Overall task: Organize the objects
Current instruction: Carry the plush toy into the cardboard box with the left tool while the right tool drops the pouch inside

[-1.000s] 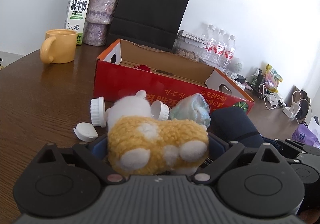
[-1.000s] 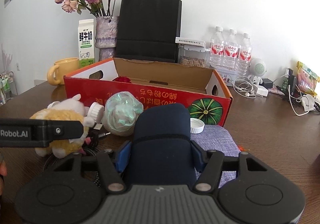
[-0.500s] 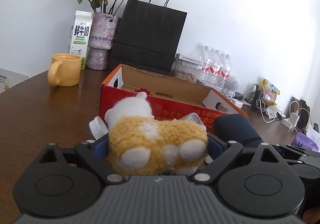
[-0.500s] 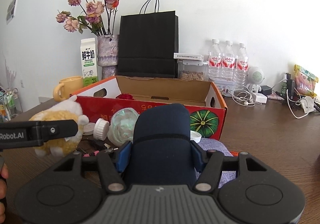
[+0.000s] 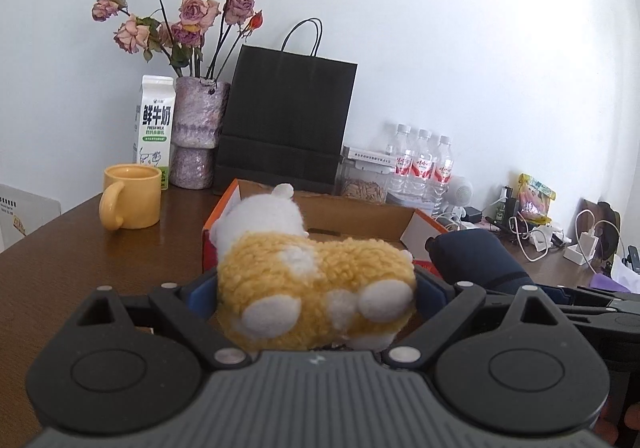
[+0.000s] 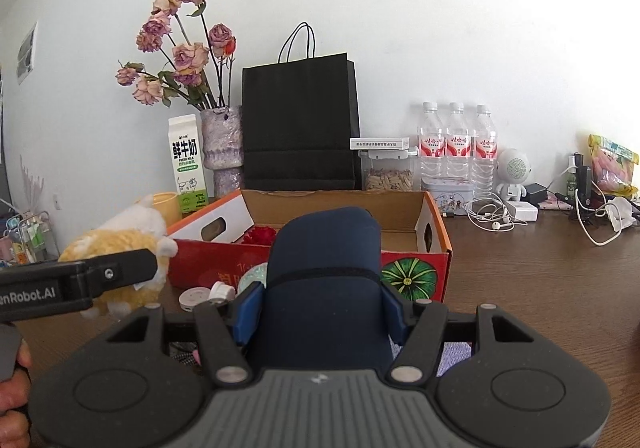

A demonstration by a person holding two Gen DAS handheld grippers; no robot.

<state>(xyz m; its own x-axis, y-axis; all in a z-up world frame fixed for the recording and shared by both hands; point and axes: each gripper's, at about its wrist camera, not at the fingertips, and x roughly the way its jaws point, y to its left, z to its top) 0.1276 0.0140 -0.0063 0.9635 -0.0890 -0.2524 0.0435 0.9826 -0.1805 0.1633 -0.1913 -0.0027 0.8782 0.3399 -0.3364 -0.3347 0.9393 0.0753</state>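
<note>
My left gripper is shut on a yellow and white plush toy, held in the air before the open red cardboard box. My right gripper is shut on a dark navy pouch, its blue pads pressing both sides, lifted in front of the same red box. The right wrist view shows the plush toy in the left gripper at the left. The navy pouch shows at the right of the left wrist view. A red flower lies inside the box.
White caps and a clear wrapped bundle lie on the brown table below the box front, with a purple cloth. Behind stand a yellow mug, milk carton, flower vase, black paper bag, water bottles and cables.
Both grippers rose with their loads and tilted up. The caps and bundle dropped out of the left wrist view, and the flowers and wall now fill more of both views.
</note>
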